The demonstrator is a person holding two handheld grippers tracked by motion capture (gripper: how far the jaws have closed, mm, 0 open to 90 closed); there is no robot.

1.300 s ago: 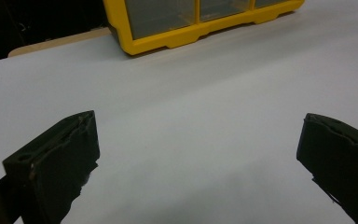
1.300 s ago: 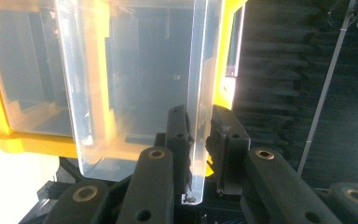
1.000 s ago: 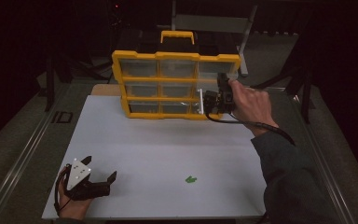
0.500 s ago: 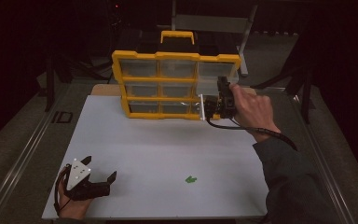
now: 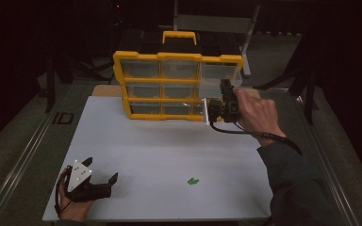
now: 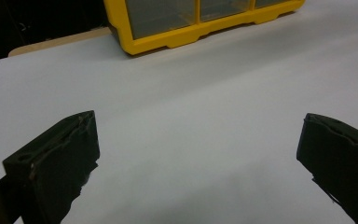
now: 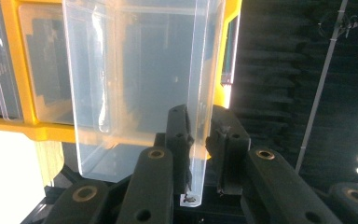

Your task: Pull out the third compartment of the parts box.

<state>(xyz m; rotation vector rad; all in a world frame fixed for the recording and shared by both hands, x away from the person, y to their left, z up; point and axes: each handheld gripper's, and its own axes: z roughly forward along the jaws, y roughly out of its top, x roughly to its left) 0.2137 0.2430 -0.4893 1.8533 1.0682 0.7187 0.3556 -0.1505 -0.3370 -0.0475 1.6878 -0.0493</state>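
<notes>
Drawer (image 7: 140, 93) pulled further from organizer (image 5: 169, 84); R gripper (image 7: 198, 135) clamped on wall (L gripper (image 5: 99, 181) spread).

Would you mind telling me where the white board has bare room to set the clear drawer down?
Most of the board is bare: the wide middle between the yellow organizer and the green piece. Crowded spots: the far edge by the organizer, and the near-left corner with the left gripper.

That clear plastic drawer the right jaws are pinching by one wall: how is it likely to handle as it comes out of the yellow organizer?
The clear plastic drawer looks empty and thin-walled, so probably light. Held by one wall in the right gripper, it may flex or tilt. Its glossy plastic could slip. The yellow organizer stands upright and might tip if the drawer sticks.
</notes>
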